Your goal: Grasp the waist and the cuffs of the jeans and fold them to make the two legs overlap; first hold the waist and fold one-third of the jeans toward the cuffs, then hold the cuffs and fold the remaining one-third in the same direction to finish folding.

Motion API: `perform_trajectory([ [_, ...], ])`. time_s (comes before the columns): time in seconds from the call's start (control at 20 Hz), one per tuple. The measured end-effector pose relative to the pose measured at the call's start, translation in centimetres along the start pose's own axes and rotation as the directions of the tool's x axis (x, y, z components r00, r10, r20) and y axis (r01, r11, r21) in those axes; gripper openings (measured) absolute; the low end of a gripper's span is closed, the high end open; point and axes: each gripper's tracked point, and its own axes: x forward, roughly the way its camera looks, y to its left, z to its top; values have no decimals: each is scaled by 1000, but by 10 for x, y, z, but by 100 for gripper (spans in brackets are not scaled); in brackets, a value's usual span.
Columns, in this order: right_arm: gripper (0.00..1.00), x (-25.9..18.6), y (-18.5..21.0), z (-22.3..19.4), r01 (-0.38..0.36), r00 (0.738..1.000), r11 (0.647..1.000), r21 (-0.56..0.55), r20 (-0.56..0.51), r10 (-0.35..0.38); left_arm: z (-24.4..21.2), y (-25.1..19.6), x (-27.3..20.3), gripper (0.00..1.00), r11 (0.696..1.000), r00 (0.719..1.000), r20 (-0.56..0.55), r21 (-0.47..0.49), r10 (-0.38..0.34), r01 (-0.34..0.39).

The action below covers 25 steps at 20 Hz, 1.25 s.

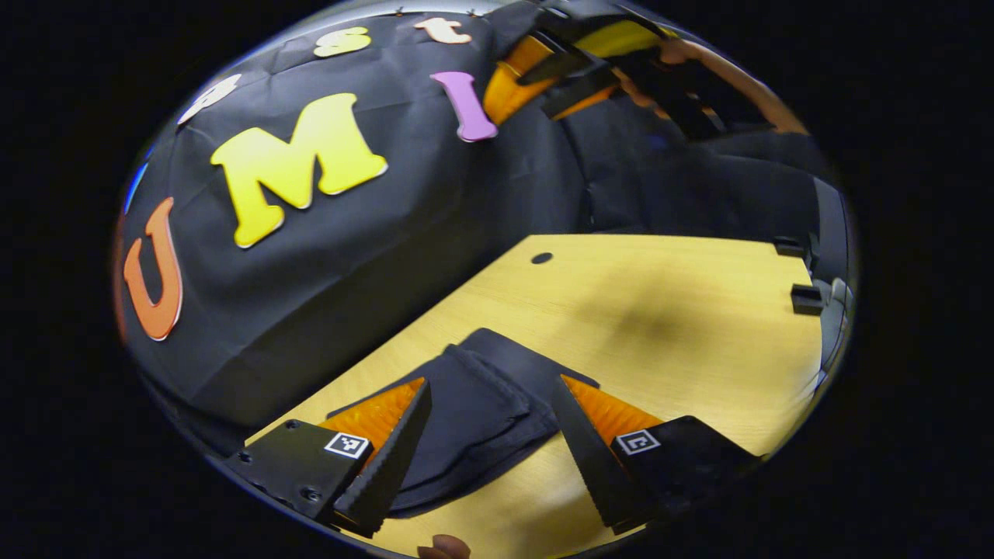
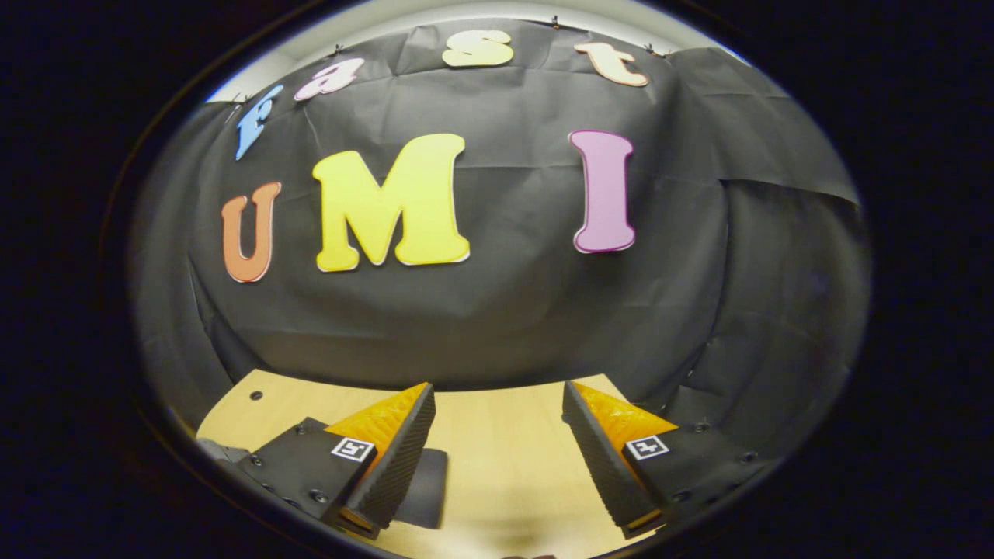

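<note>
The dark jeans (image 1: 481,411) lie folded in layers on the wooden table (image 1: 668,310), near its edge by the booth wall. My left gripper (image 1: 493,388) hovers just over them, open, its two fingers spread to either side of the bundle and pressing on nothing. In the left gripper view the right gripper (image 1: 575,70) hangs high at the far top, held by a person's hand (image 1: 699,70). In the right gripper view my right gripper (image 2: 498,388) is open above the table (image 2: 505,466), with a dark corner of the jeans (image 2: 425,489) showing behind its left finger (image 2: 392,458).
A small round hole (image 1: 541,257) marks the tabletop near the wall. Black clamps (image 1: 805,299) sit on the table's far right edge. A fingertip (image 1: 444,546) shows at the bottom of the left gripper view. Bare wood stretches right of the jeans.
</note>
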Motion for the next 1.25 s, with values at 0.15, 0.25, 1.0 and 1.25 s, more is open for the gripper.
perform_trajectory([
  [0.15, 100, 3, 30, 0, -48, 999, 999, -12, 3, 48, 22, 47, -20, 99, 990, 994, 47, -108, 98, -92],
  [0.25, 100, 3, 49, -1, -77, 997, 997, -15, 5, 77, 28, 79, -29, 99, 977, 984, 56, -137, 171, -162],
  [1.0, 100, -19, 115, -13, -173, 985, 984, -49, 7, 174, 51, 220, -118, 99, 766, 857, 68, -488, 511, -419],
  [1.25, 100, -26, 125, -16, -185, 982, 981, -56, 16, 186, 49, 218, -123, 99, 730, 853, 39, -539, 521, -421],
])
